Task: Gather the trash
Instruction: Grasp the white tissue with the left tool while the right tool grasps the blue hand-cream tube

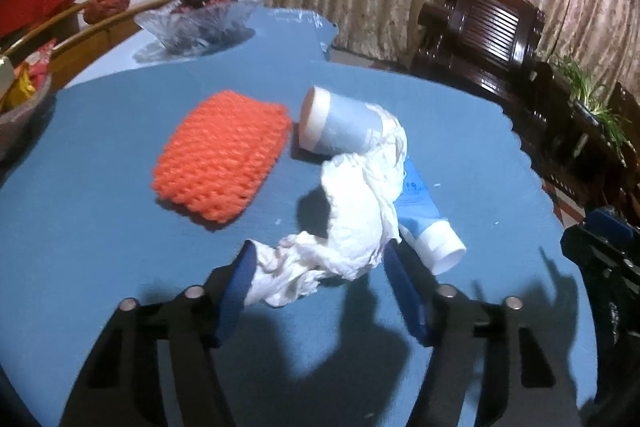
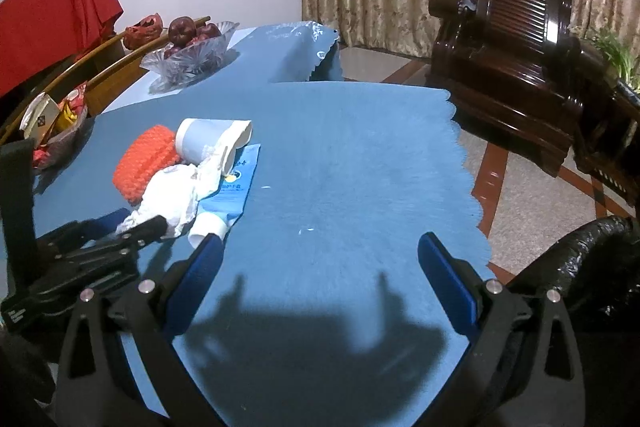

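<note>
nearest, the left gripper (image 1: 318,263) straddles the near tail of a crumpled white tissue (image 1: 352,211) on the blue tablecloth (image 1: 120,247). its blue fingers (image 1: 236,287) stand apart; the left one touches the paper and the right one sits just beside it, so the tissue lies between the jaws but is not yet visibly pinched. the right gripper (image 2: 320,255) hangs released over bare cloth, nothing between its fingers, well apart from the pile.

tissue: judged very light, soft and compressible; likely to tear or trail rather than slip. a hold on the bunched near end, where folds are thickest, should lift it whole, though its far end drapes over other items and may drag them.

just beyond, a blue tube with a white cap (image 1: 434,235) lies partly under the tissue: smooth, probably slippery, best taken across its flat body. farther, a paper cup (image 1: 340,121) lies on its side, light and crushable, and beside it an orange foam net (image 1: 224,159), springy and easy to pinch anywhere.

farthest, a glass fruit bowl (image 1: 196,23) stands clear of the trash.
</note>
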A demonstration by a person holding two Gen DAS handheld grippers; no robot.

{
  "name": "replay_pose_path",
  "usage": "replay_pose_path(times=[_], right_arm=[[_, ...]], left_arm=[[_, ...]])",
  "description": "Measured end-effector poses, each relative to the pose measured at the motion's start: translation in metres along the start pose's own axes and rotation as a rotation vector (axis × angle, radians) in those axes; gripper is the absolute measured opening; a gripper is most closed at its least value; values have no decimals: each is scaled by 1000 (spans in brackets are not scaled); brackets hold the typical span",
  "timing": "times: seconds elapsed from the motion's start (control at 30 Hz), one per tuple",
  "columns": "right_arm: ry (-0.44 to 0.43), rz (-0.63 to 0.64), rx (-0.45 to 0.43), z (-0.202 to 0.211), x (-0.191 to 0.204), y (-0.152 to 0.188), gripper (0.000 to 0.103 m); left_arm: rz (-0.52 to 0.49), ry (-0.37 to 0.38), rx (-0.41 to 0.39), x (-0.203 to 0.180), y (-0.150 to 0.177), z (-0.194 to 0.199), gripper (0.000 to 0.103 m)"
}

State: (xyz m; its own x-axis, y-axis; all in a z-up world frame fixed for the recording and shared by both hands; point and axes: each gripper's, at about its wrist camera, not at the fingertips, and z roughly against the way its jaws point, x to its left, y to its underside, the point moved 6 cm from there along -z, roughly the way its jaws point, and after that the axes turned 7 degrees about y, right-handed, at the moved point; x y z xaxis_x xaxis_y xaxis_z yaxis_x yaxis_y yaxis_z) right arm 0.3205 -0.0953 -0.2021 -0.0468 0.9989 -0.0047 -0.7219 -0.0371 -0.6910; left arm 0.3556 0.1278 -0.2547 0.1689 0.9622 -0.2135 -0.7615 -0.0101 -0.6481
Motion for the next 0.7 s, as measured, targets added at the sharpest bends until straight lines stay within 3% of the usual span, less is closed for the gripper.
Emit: replay_pose_path(times=[0.13,0.23,0.4,0.53,0.7], right_arm=[[-3,5,1,-4,2,0,95],[-8,8,3,-7,7,-1,95],[-28,21,8,-14,24,0,94],[-53,36,28,-24,44,2,83],[-67,49,50,-38,66,3,78]], left_arm=[[20,6,16,0,2,-7,31],[37,24,1,0,3,-2,21],[43,3,-51,3,4,18,18],[64,-36,-89,16,9,41,18],[80,-77,-94,37,14,53,18]])
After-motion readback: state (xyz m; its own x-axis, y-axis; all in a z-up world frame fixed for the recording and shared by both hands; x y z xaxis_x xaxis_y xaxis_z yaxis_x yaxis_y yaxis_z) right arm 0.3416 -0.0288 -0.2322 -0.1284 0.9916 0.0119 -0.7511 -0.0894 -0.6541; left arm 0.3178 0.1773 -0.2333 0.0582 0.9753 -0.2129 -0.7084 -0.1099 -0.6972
